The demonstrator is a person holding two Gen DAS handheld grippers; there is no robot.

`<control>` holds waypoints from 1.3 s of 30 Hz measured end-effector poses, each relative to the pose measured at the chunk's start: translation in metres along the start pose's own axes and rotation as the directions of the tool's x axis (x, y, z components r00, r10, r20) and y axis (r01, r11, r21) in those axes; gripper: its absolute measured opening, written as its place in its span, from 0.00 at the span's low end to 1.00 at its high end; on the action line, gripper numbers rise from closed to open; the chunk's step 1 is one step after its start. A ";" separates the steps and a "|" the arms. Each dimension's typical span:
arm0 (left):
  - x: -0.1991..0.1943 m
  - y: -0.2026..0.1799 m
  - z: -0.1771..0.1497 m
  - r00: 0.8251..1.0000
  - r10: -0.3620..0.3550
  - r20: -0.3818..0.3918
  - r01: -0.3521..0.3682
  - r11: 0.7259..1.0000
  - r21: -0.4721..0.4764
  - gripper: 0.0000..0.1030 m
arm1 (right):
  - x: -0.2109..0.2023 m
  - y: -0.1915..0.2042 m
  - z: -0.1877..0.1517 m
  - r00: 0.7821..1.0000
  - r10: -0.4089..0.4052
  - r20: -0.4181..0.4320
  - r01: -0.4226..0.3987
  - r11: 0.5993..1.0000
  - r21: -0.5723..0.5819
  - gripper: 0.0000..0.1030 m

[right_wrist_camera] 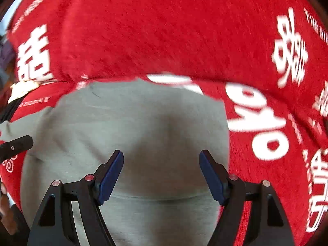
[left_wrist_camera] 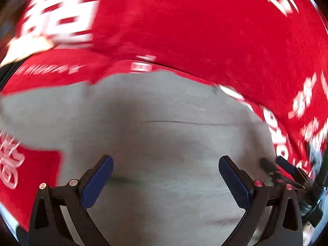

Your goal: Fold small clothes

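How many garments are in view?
1: a grey fabric garment lying flat on the red printed cloth, under both open grippers. Others may be out of frame.

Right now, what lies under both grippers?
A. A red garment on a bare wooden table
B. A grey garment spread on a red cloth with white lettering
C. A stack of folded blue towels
B: the grey garment lies flat on the red cloth printed with white characters, beneath both open grippers.
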State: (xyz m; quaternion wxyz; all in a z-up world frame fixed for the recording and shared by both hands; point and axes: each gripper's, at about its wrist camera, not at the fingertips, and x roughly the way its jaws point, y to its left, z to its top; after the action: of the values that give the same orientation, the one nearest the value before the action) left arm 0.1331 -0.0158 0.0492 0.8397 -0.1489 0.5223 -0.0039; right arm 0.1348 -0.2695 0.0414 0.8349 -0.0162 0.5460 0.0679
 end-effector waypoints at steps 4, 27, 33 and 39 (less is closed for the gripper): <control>0.054 -0.012 0.001 0.979 0.173 -0.108 -0.165 0.983 0.077 1.00 | 0.035 0.012 0.010 0.999 -0.041 0.015 0.041 0.998 -0.057 0.80; -0.006 0.011 -0.091 0.970 0.235 -0.055 -0.227 0.966 0.123 1.00 | -0.049 0.054 -0.120 1.000 -0.022 -0.013 0.020 0.991 -0.131 0.94; -0.038 0.033 -0.141 0.983 0.177 -0.040 -0.171 0.978 0.122 1.00 | -0.093 0.056 -0.197 0.997 -0.078 -0.003 0.075 0.961 -0.265 0.96; -0.053 0.023 -0.130 0.981 0.192 0.009 -0.191 0.970 0.150 1.00 | -0.123 0.076 -0.179 0.995 0.002 0.096 0.023 0.965 -0.262 0.96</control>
State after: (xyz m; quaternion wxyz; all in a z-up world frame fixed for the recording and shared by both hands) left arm -0.0089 -0.0171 0.0359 0.8436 -0.0343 0.5346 0.0373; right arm -0.0862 -0.2241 0.0849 0.8510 -0.1263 0.4914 0.1357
